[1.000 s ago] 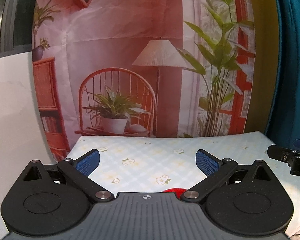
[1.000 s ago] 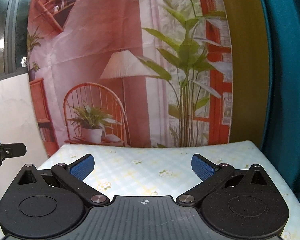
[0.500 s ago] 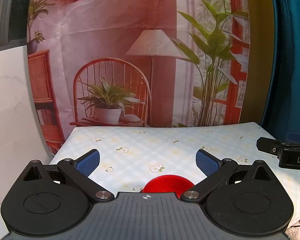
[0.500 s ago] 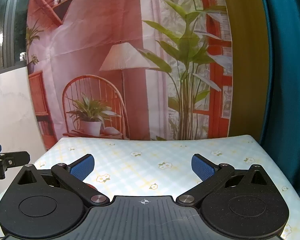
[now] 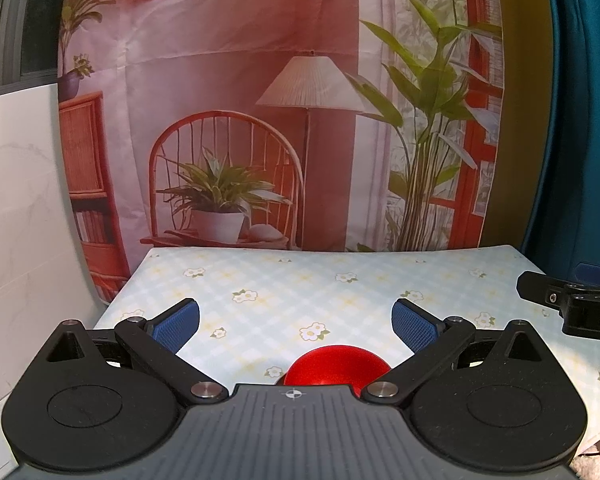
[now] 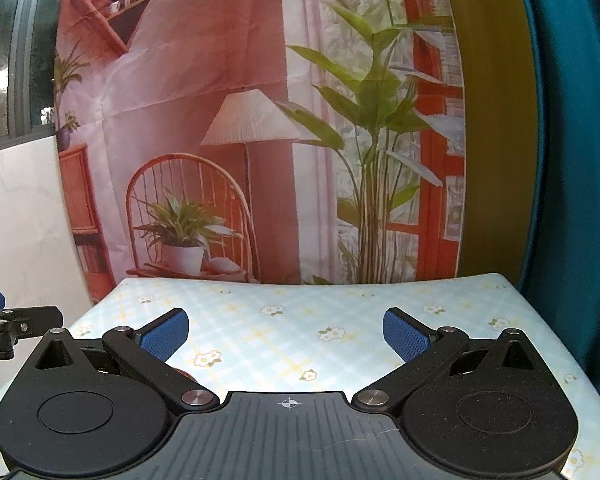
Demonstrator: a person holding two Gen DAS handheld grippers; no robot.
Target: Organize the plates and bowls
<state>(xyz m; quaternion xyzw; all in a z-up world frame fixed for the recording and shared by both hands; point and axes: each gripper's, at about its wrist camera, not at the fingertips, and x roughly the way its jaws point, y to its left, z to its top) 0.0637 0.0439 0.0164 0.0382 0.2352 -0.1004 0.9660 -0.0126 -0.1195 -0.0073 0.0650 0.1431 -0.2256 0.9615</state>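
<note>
The red bowl (image 5: 337, 366) sits near the front edge of the counter (image 5: 340, 280), on its pale flowered cloth, directly ahead of the left tool (image 5: 296, 320), whose blue pads stand wide apart with nothing between them; the right tool (image 6: 286, 330) is likewise spread and empty, over bare cloth toward the counter's right side. Nothing looks gathered or stacked yet and no plates show in either view, so the organizing seems barely begun. The bowl appears as a smooth, glossy red dome, possibly upside down, its lower part hidden behind the left tool's body.
</note>
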